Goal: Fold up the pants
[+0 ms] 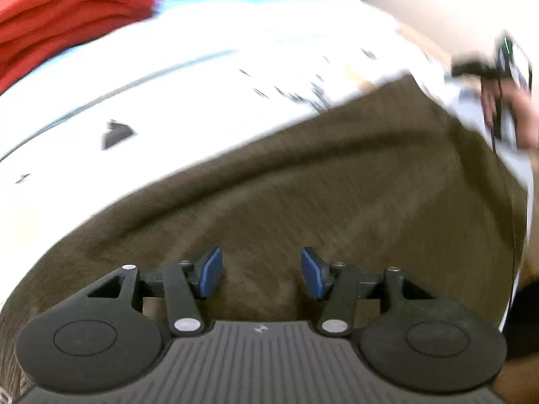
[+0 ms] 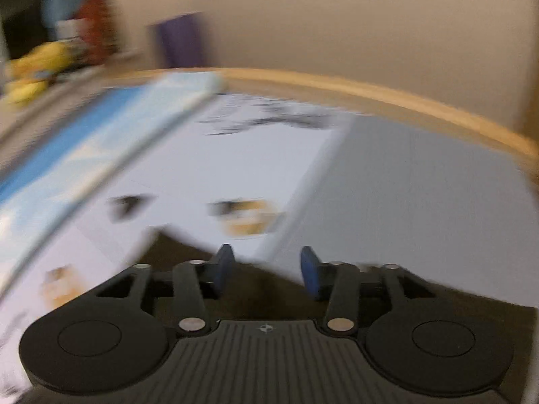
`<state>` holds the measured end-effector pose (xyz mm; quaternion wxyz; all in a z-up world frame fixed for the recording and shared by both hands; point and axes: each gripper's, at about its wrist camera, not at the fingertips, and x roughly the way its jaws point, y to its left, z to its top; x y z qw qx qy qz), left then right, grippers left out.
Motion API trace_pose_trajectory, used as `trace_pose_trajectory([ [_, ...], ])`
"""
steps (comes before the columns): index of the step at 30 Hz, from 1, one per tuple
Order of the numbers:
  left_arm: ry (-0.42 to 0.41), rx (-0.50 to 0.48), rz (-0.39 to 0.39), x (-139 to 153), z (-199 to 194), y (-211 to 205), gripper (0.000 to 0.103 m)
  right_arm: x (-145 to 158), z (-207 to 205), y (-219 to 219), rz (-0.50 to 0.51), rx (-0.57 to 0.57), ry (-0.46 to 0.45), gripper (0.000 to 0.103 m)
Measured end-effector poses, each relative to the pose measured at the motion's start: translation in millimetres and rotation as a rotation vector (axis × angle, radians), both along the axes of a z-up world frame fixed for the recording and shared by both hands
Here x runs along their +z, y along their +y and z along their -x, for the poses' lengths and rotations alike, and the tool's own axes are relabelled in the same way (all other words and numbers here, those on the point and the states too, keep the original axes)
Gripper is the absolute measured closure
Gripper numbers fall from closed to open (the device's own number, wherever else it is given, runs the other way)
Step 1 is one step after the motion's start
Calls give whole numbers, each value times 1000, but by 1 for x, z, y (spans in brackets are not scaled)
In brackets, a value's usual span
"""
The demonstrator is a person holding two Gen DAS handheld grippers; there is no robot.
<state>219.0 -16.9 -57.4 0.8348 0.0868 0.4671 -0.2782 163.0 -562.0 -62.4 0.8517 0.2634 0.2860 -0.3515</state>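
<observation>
Olive-brown pants (image 1: pixel 337 185) lie spread on a white printed sheet (image 1: pixel 168 77) on the bed. My left gripper (image 1: pixel 261 269) is open and empty just above the pants fabric, blue pads apart. My right gripper (image 2: pixel 266 267) is open and empty above an edge of the pants (image 2: pixel 256 289). The right gripper and the hand that holds it also show in the left wrist view (image 1: pixel 498 80), at the far right past the pants' corner. Both views are blurred by motion.
A folded red cloth (image 1: pixel 67 17) lies at the far left on the bed. A wooden bed edge (image 2: pixel 404 101) runs along the far side by a beige wall. A blue and white striped cloth (image 2: pixel 84 144) lies at the left. Yellow items (image 2: pixel 37 64) and a purple box (image 2: pixel 182 43) stand beyond.
</observation>
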Motion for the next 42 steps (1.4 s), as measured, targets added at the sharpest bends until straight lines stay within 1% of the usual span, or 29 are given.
trace_pose_trajectory([
  [1,-14,54,8,4,-5,13,45,-6,-11,6,-61,76,-28,55],
  [2,-26,110,7,7,-9,27,45,-13,-21,11,-109,126,-33,54],
  [4,-53,241,-35,10,-16,58,41,-29,-37,22,-197,189,-37,54],
  [5,-60,311,-67,10,-18,74,36,-39,-46,25,-239,211,-38,54],
  [6,-55,399,-102,9,-22,96,27,-47,-55,29,-272,221,-26,54],
  [8,-34,551,-167,5,-25,135,19,-57,-67,36,-311,213,-10,54],
  [10,-7,687,-245,0,-26,177,19,-56,-75,43,-275,196,-14,50],
  [11,17,737,-262,-3,-28,193,17,-54,-80,47,-250,197,-10,43],
  [12,52,784,-265,-8,-28,214,17,-53,-82,52,-235,200,-1,35],
  [14,146,835,-248,-24,-29,245,17,-55,-94,57,-190,213,39,28],
  [16,225,844,-210,-42,-28,261,17,-55,-110,71,-104,235,113,27],
  [17,247,840,-190,-50,-31,264,17,-56,-115,76,-50,242,152,30],
  [18,246,843,-175,-56,-33,266,17,-58,-120,81,3,234,190,45],
  [19,236,849,-159,-61,-35,268,20,-59,-123,84,68,217,230,57],
  [20,228,848,-137,-64,-34,270,31,-58,-122,84,102,202,236,79],
  [21,212,840,-111,-65,-36,271,38,-58,-122,81,103,187,223,92],
  [23,139,810,-118,-60,-35,265,48,-55,-116,69,62,128,146,96],
  [24,76,780,-127,-54,-35,258,50,-50,-109,63,52,86,71,97],
  [26,-45,720,-129,-41,-34,242,49,-36,-100,54,108,18,-105,97],
  [27,-102,693,-157,-40,-34,233,49,-36,-103,52,119,20,-132,96],
  [28,-138,673,-193,-39,-36,226,48,-37,-108,47,99,32,-126,94],
  [29,-158,653,-233,-40,-37,219,43,-41,-114,41,41,44,-102,89],
  [30,-161,638,-270,-42,-39,215,40,-43,-115,35,-6,47,-92,81],
  [31,-153,636,-281,-43,-41,213,40,-44,-113,31,-36,54,-98,76],
  [32,-140,645,-280,-43,-42,214,40,-43,-110,31,-27,61,-101,69],
  [34,-122,704,-260,-35,-45,220,40,-34,-106,33,27,77,-75,64],
  [36,-104,772,-208,-26,-45,229,40,-20,-96,30,34,69,-81,55],
  [39,-87,825,-136,-13,-40,237,40,3,-76,30,15,76,-128,55],
  [42,-100,809,-96,5,-26,231,40,33,-49,41,32,157,-158,55],
])
